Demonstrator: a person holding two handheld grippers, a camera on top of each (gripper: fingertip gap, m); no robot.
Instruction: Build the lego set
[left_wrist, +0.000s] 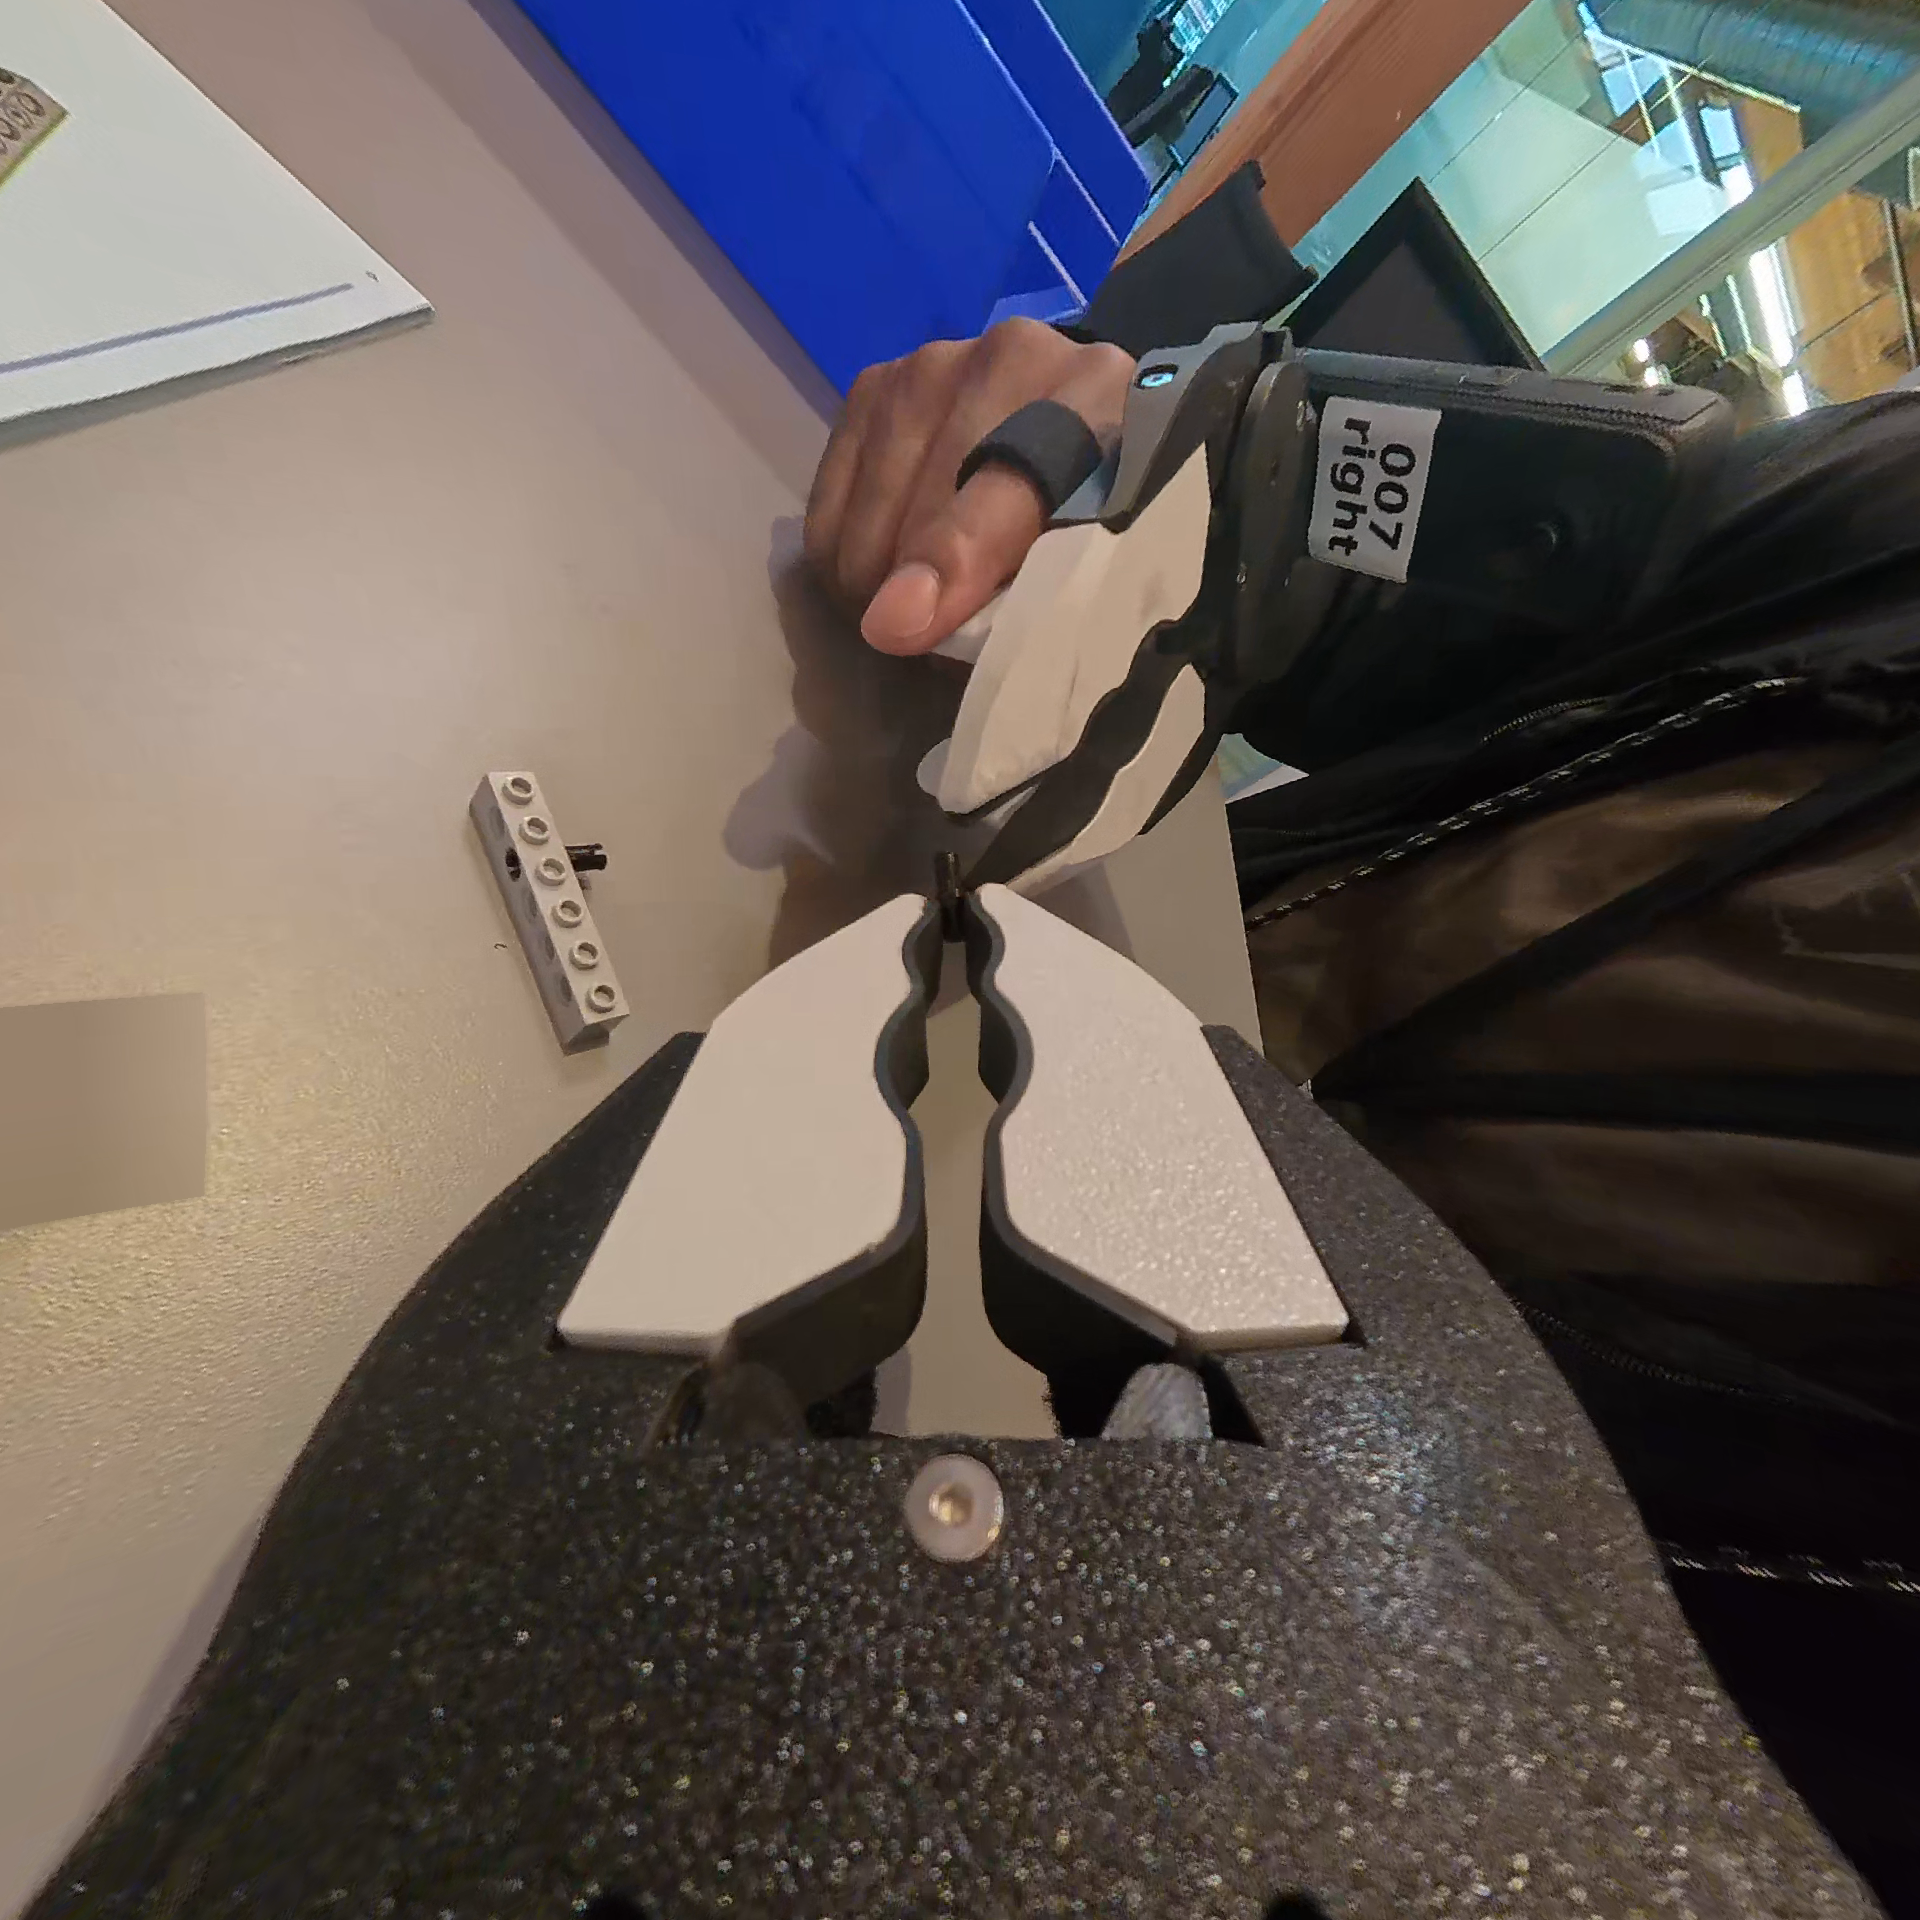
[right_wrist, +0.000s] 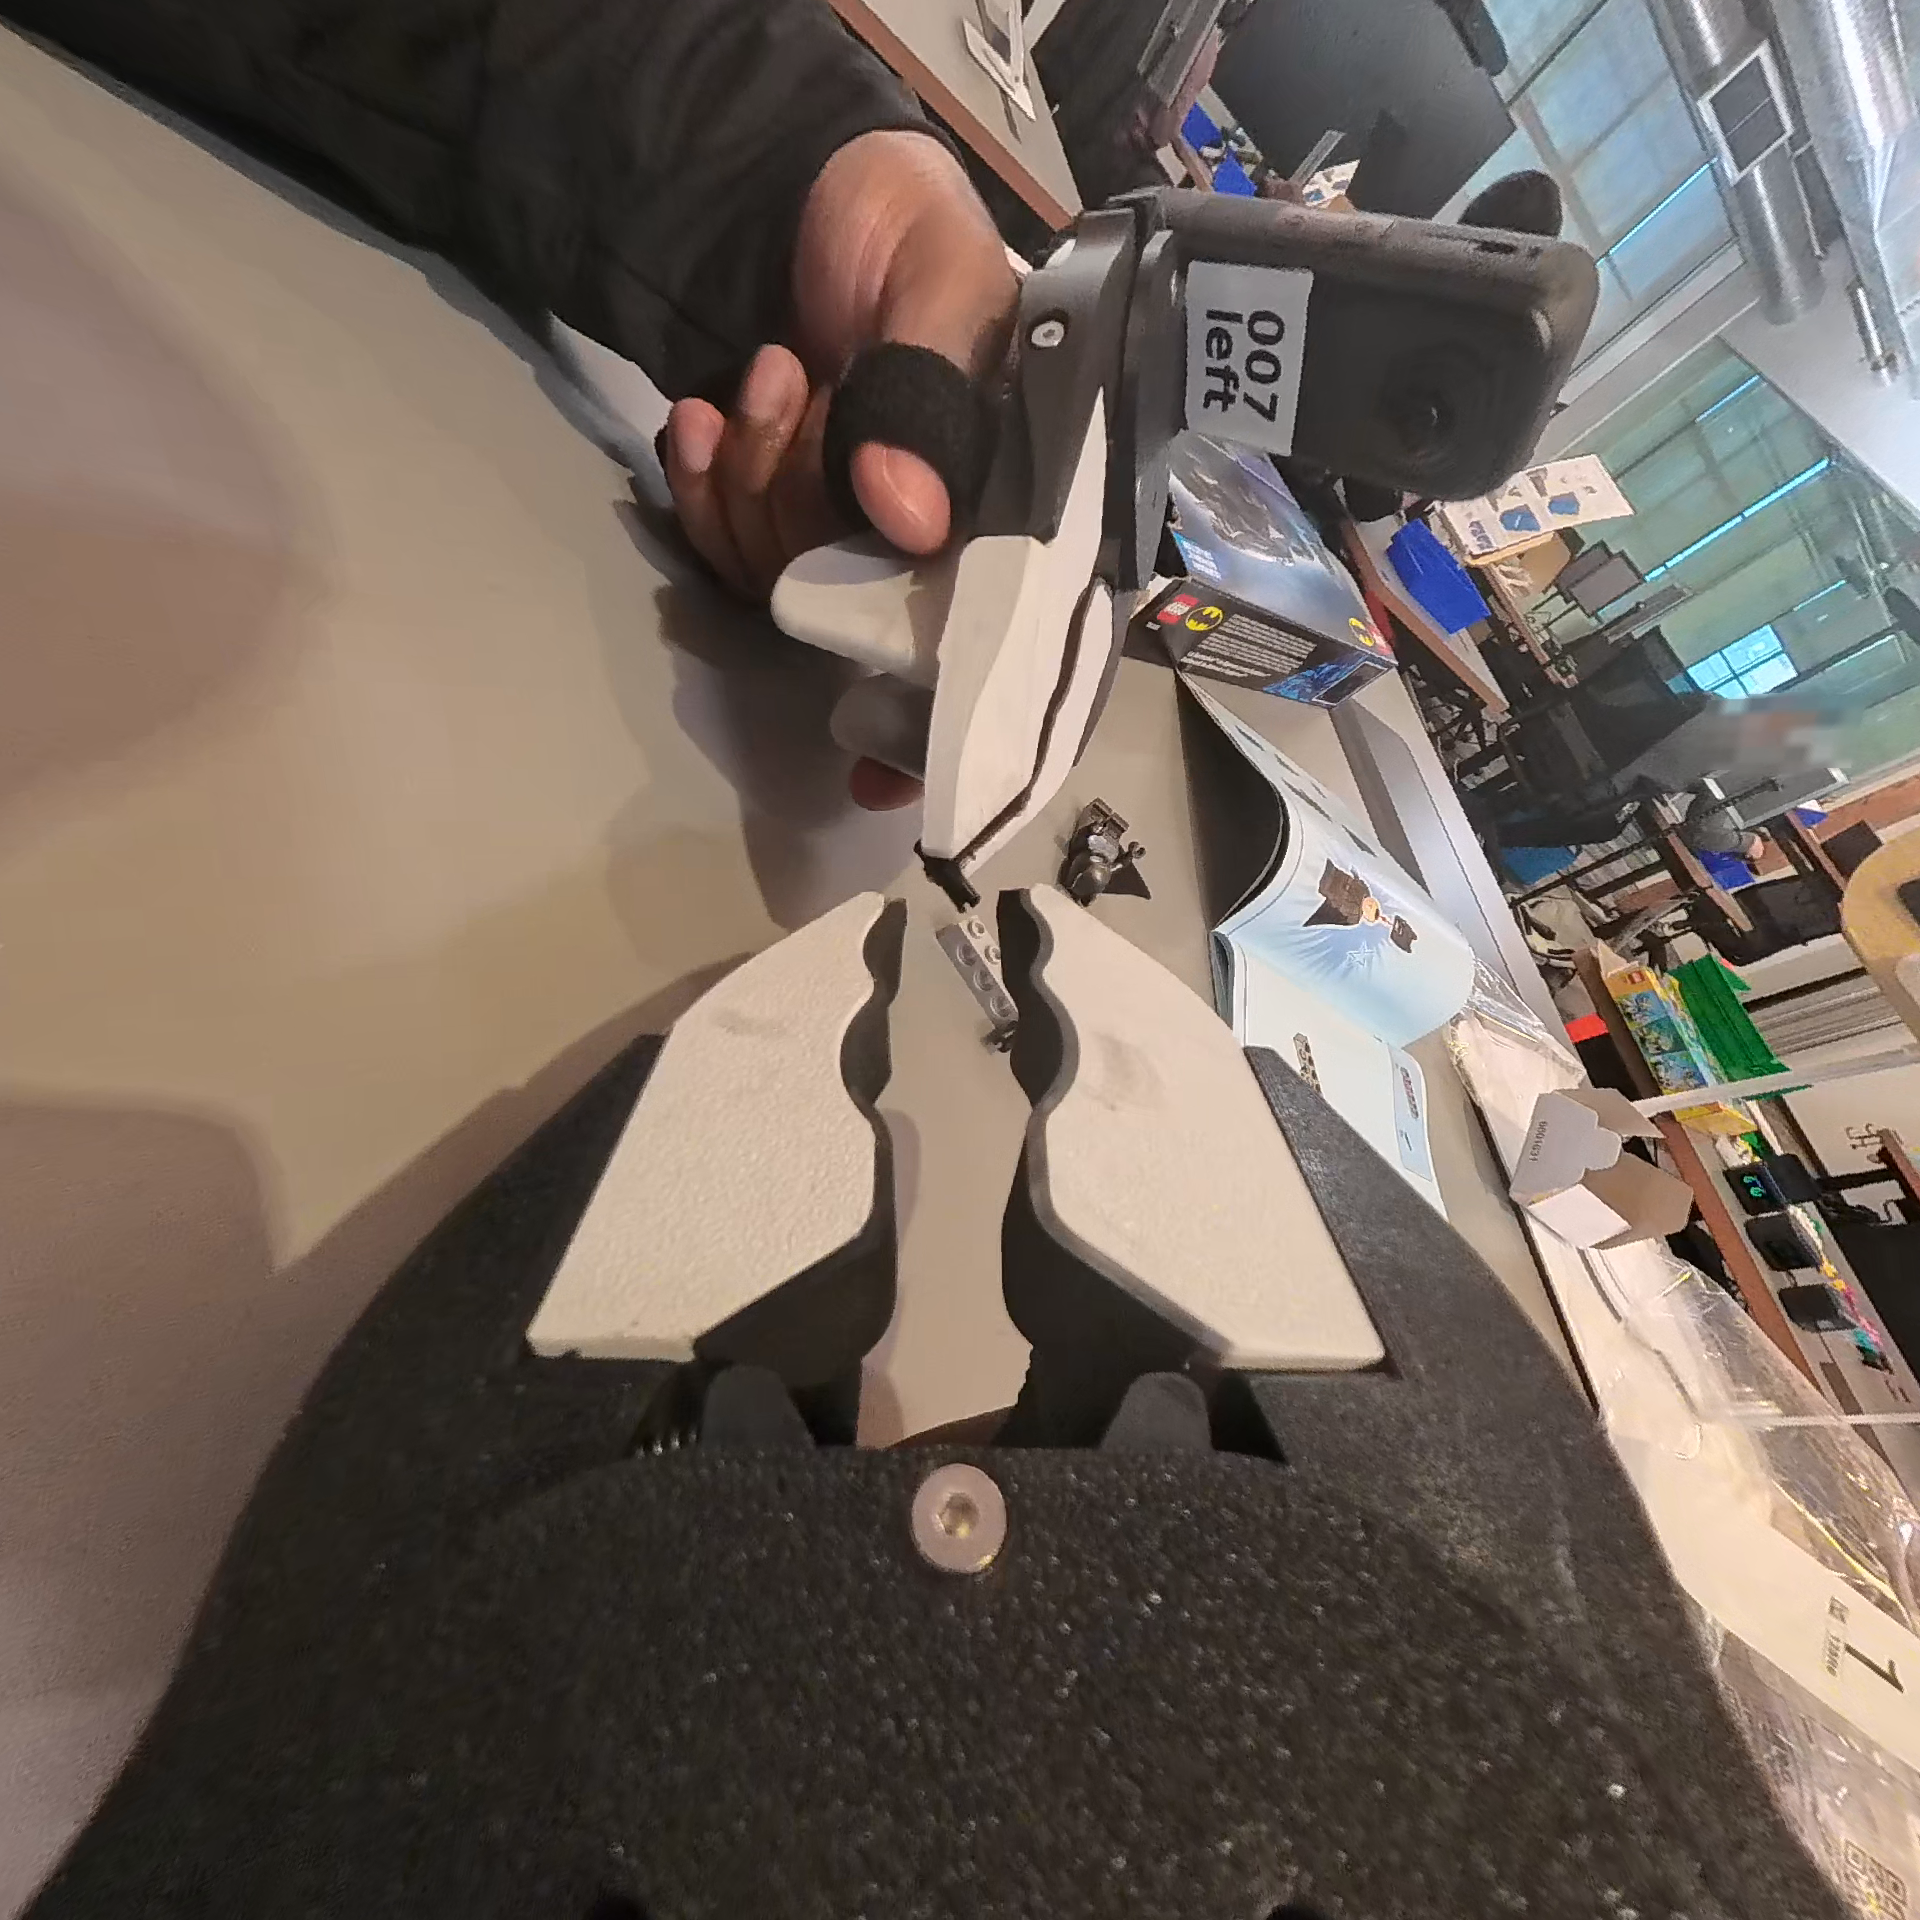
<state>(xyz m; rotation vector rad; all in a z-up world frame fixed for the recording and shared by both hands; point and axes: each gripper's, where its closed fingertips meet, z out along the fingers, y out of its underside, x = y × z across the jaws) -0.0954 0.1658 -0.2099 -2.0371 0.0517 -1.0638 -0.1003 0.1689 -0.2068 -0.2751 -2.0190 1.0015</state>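
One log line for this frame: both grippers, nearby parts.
left gripper: shut on black pin | right gripper: open, nothing held | grey studded beam: on table

Small black pin (left_wrist: 948, 896) pinched by left gripper (left_wrist: 950, 914)

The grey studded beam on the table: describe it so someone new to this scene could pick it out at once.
Start from the pale table, with a white sheet at its far left. Between that sheet and the left gripper lies the grey beam, flat and alone. It has one row of round studs on top, holes along its side and a small black pin sticking out of one hole.
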